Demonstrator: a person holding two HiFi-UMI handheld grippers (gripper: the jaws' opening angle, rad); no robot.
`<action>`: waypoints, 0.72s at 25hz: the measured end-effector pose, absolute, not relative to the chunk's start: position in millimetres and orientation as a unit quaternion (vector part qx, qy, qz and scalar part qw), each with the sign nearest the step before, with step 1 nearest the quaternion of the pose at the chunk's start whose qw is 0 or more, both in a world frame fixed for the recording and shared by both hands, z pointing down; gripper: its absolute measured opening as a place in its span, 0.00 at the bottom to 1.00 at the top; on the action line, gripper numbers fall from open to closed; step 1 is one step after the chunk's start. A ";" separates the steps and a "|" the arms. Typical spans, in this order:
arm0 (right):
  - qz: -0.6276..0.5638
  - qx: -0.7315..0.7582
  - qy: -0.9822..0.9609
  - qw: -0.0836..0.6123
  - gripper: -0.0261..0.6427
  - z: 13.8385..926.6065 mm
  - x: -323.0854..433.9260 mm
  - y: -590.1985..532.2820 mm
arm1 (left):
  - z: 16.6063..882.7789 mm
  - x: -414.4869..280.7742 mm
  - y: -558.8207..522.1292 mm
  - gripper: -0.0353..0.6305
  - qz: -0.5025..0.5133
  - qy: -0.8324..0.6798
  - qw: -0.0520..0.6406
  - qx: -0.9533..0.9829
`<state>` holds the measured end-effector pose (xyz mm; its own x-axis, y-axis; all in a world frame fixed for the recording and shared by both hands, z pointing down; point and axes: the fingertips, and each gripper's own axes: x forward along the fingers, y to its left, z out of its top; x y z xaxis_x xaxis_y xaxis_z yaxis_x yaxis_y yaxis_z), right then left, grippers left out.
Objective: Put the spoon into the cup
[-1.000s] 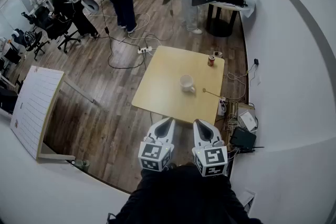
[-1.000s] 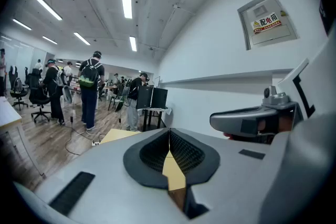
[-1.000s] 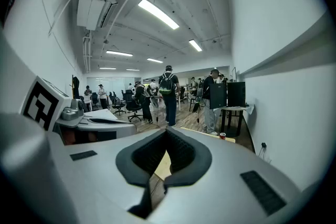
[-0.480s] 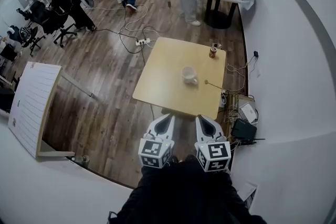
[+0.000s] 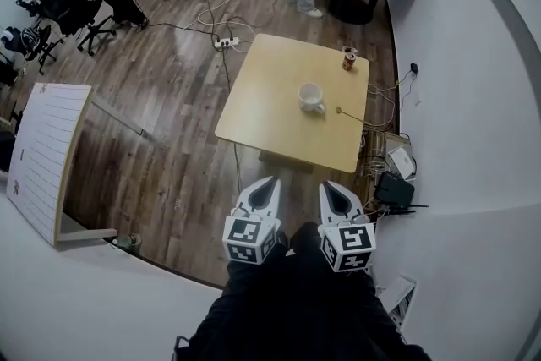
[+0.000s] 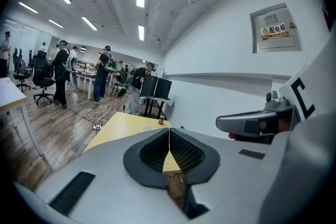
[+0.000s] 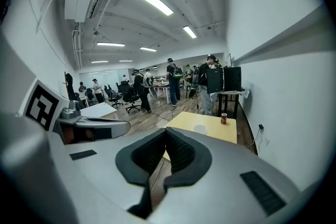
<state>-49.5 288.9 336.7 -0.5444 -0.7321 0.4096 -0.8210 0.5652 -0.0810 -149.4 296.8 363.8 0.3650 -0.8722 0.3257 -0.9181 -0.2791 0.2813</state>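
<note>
A white cup [image 5: 311,97] stands near the middle of a square wooden table [image 5: 270,118]. The thin spoon [image 5: 350,115] lies to its right, close to the table's right edge. Both grippers hang side by side over the floor on the near side of the table, well short of it. My left gripper [image 5: 270,181] is shut with nothing in it, its tips meeting [image 6: 169,131]. My right gripper [image 5: 329,185] is also shut and empty [image 7: 166,131]. In the right gripper view the cup [image 7: 200,128] shows far ahead on the table; the spoon is too small to make out there.
A red can [image 5: 348,58] stands at the table's far right corner. A white wall runs along the right, with cables and boxes [image 5: 390,182] on the floor at its foot. A white board [image 5: 46,156] leans at the left. People and office chairs fill the far room.
The head view has swung so the table and cup sit higher in the picture. Both grippers stay side by side and shut, still short of the table.
</note>
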 end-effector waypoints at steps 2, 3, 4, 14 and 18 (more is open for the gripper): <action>0.135 0.443 -0.869 0.174 0.07 340.0 -54.6 291.0 | 367.9 -154.6 298.7 0.10 0.055 -0.562 0.220 0.795; 0.135 0.442 -0.869 0.176 0.07 340.8 -56.7 290.4 | 368.8 -157.0 298.1 0.10 0.054 -0.562 0.223 0.795; 0.136 0.442 -0.868 0.178 0.07 342.0 -58.1 289.1 | 369.6 -158.9 297.2 0.10 0.054 -0.562 0.224 0.795; 0.174 0.465 -0.846 0.195 0.07 379.4 -33.8 239.7 | 392.1 -167.5 267.8 0.10 0.072 -0.568 0.236 0.785; 0.188 0.471 -0.841 0.189 0.07 385.4 -24.4 199.6 | 397.8 -174.6 234.4 0.10 0.079 -0.576 0.235 0.779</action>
<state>-24.4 199.6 385.4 -0.4852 -0.7211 0.4945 -0.8630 0.4861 -0.1379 -174.6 234.4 397.8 0.3241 -0.8599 0.3944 -0.9344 -0.2257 0.2757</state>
